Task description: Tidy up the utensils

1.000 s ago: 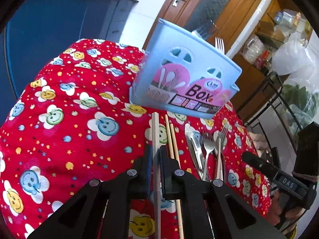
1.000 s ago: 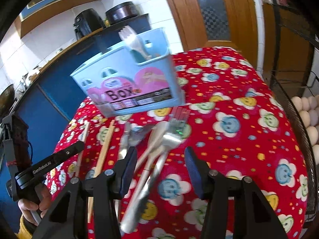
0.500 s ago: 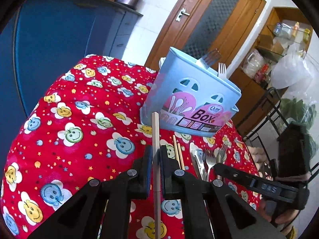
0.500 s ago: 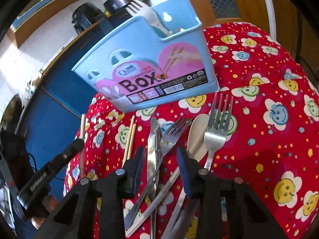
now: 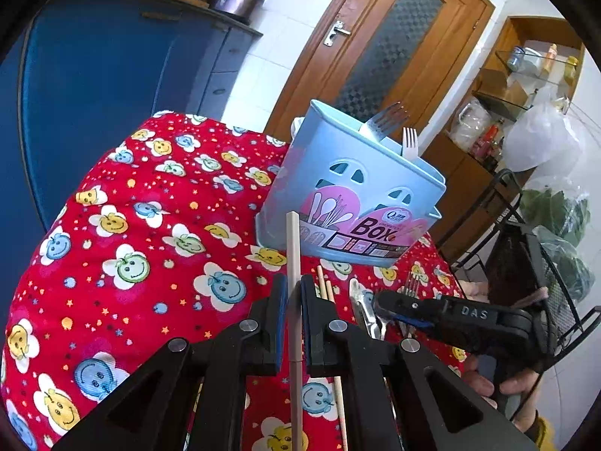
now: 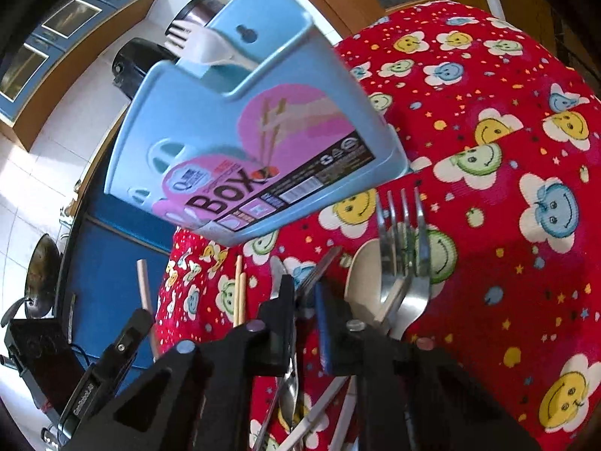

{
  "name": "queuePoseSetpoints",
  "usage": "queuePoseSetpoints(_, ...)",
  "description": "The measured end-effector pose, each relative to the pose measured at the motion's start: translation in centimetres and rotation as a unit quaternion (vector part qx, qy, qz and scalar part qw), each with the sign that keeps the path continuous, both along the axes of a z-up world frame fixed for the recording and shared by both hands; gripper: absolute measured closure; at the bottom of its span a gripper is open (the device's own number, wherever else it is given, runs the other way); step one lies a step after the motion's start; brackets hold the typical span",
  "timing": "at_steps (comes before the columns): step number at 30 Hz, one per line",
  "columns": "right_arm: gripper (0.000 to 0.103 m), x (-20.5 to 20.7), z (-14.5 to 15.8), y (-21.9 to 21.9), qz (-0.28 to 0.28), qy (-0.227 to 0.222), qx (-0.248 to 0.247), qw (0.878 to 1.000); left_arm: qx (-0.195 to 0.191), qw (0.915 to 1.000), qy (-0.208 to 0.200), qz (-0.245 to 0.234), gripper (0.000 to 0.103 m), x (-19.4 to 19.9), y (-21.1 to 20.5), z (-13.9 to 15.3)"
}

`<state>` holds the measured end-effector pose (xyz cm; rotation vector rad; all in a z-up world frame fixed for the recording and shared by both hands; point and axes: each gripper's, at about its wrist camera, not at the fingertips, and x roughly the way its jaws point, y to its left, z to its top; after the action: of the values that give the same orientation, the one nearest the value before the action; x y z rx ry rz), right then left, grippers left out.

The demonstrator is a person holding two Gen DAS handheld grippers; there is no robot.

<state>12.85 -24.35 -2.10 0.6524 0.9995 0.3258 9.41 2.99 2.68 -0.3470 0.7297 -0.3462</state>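
My left gripper (image 5: 293, 289) is shut on a pale chopstick (image 5: 293, 244), held above the red cloth and pointing at the light blue utensil box (image 5: 349, 188). A metal fork (image 5: 387, 120) and a white fork (image 5: 409, 143) stand in the box. My right gripper (image 6: 304, 289) is low over the loose cutlery in front of the box (image 6: 240, 139). Its jaws are closing, with the neck of a dark fork (image 6: 325, 261) between the pads. A knife (image 6: 276, 274) lies just left of them, with a beige spoon (image 6: 362, 274) and two forks (image 6: 403, 263) to the right.
Two wooden chopsticks (image 6: 238, 289) lie left of the knife. The table with the red cloth (image 5: 150, 225) drops off at the left toward a blue cabinet (image 5: 112, 75). A black wire rack (image 5: 556, 300) stands beyond the right edge. A wooden door (image 5: 383, 45) is behind the box.
My right gripper has sunk toward the cutlery, rolled, and narrowed its jaws from wide apart down around the dark fork. My left gripper has tilted up slightly, still holding the chopstick.
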Motion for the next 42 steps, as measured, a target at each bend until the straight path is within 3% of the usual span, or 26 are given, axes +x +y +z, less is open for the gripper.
queuePoseSetpoints(8,0.095,-2.0,3.2,0.2,0.017,-0.062,0.0,0.998,-0.008,0.9998,-0.018,-0.003,0.096,-0.6,-0.1,1.0)
queuePoseSetpoints(20,0.099,-7.0,9.9,-0.3,0.015,-0.17,-0.024,0.985,-0.015,0.9975,-0.068,-0.008,0.096,-2.9,-0.5,4.3)
queuePoseSetpoints(32,0.1,-8.4,13.4,-1.6,-0.004,-0.212,-0.03,0.977,-0.018,0.9935,-0.112,-0.012,0.096,-3.5,-1.2,7.8)
queuePoseSetpoints(42,0.1,-7.8,15.8,-2.6,-0.014,-0.236,-0.04,0.971,-0.016,0.9895,-0.143,-0.008,0.096,-1.6,-2.3,10.7)
